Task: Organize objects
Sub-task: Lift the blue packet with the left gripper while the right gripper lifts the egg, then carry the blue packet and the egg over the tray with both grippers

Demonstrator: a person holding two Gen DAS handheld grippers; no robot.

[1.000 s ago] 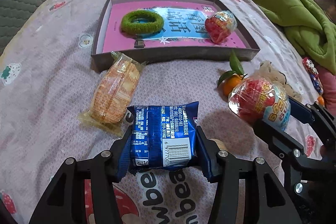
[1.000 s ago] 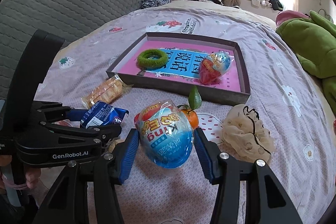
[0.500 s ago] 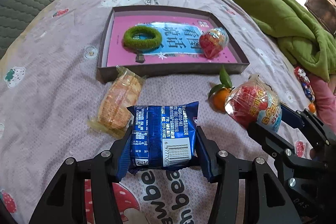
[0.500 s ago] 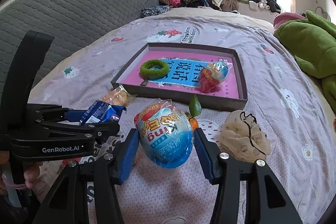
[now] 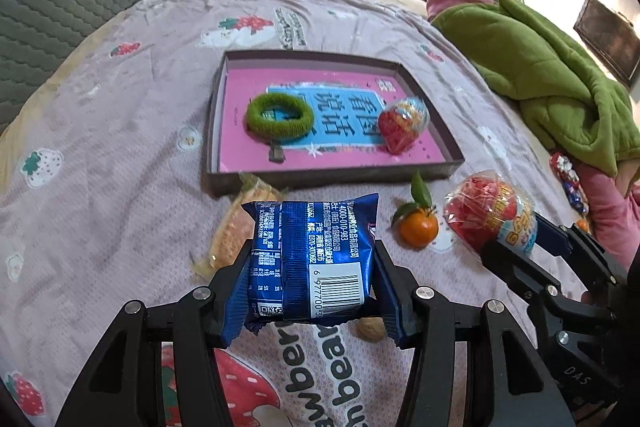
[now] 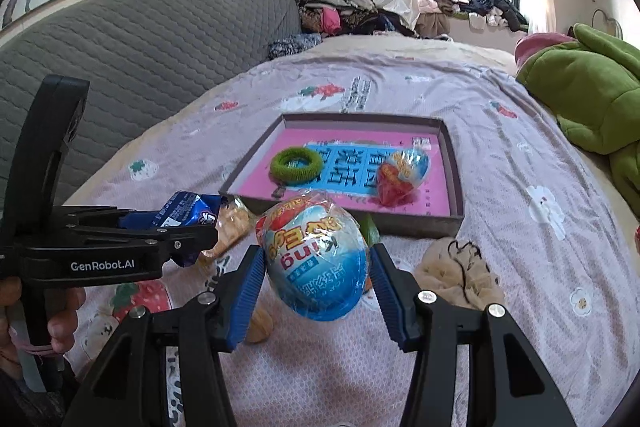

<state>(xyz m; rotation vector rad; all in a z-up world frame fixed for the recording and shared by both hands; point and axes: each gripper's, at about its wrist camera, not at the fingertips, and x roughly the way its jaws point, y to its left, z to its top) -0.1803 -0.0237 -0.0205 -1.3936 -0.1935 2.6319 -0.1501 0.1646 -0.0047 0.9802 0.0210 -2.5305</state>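
My left gripper point(image 5: 310, 273) is shut on a blue snack packet point(image 5: 312, 259), held above the bedspread; from the right wrist view the same packet point(image 6: 182, 211) shows at the left. A wrapped red-and-blue toy egg point(image 6: 316, 259) sits between the pads of my right gripper point(image 6: 318, 277), which is shut on it; in the left wrist view this egg point(image 5: 490, 213) hangs at the right. Ahead lies a shallow box point(image 5: 332, 181) with a pink floor, holding a green fuzzy ring point(image 5: 279, 117) and a second wrapped egg point(image 5: 402, 123).
On the bedspread lie a tangerine with leaves point(image 5: 418, 227), a clear-wrapped biscuit pack point(image 5: 236, 231), a walnut point(image 5: 370, 329) and a beige scrunchie point(image 6: 456, 273). A green blanket point(image 5: 552, 83) is heaped at the right, a grey headboard point(image 6: 140, 59) stands at the left. A hand point(image 6: 60, 323) holds the left gripper.
Both grippers have risen from the bed with their loads; the box and loose things now look smaller and farther below. Neither grip has changed.
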